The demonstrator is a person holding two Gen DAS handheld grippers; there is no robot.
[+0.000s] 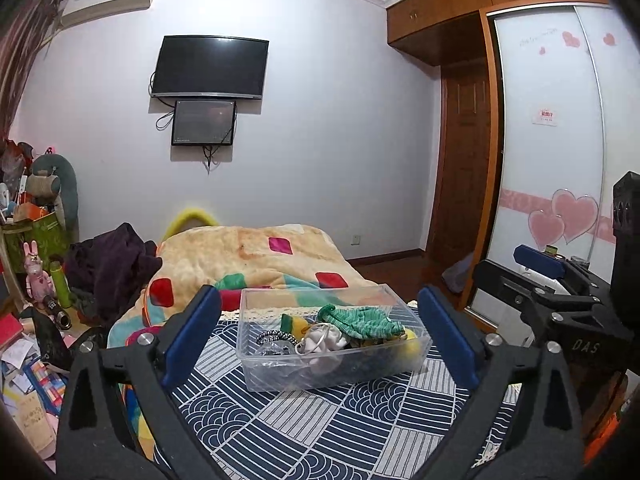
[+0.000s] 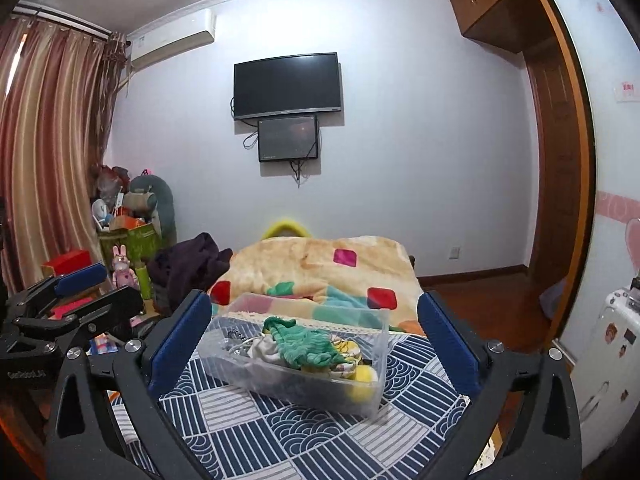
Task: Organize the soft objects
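A clear plastic bin (image 1: pixel 280 380) (image 2: pixel 372 384) sits on a blue-and-white patterned cloth (image 1: pixel 320 432) (image 2: pixel 280 432). It holds soft items: a green knitted piece (image 1: pixel 360 320) (image 2: pixel 308 344), a white cloth (image 1: pixel 324 340) (image 2: pixel 264 348), a yellow ball (image 1: pixel 412 342) (image 2: pixel 364 378) and a striped hair tie (image 1: pixel 276 337). My left gripper (image 1: pixel 320 336) is open and empty, just short of the bin. My right gripper (image 2: pixel 316 344) is open and empty, also just short of the bin. Each gripper shows at the edge of the other's view (image 1: pixel 540 268) (image 2: pixel 76 284).
A patchwork blanket (image 1: pixel 256 256) (image 2: pixel 320 264) covers the bed behind the bin. Dark clothing (image 1: pixel 112 264) (image 2: pixel 188 268) and cluttered toys and boxes (image 1: pixel 36 240) (image 2: pixel 124 232) lie to the left. A wardrobe (image 1: pixel 548 140) stands to the right, and a white suitcase (image 2: pixel 608 360).
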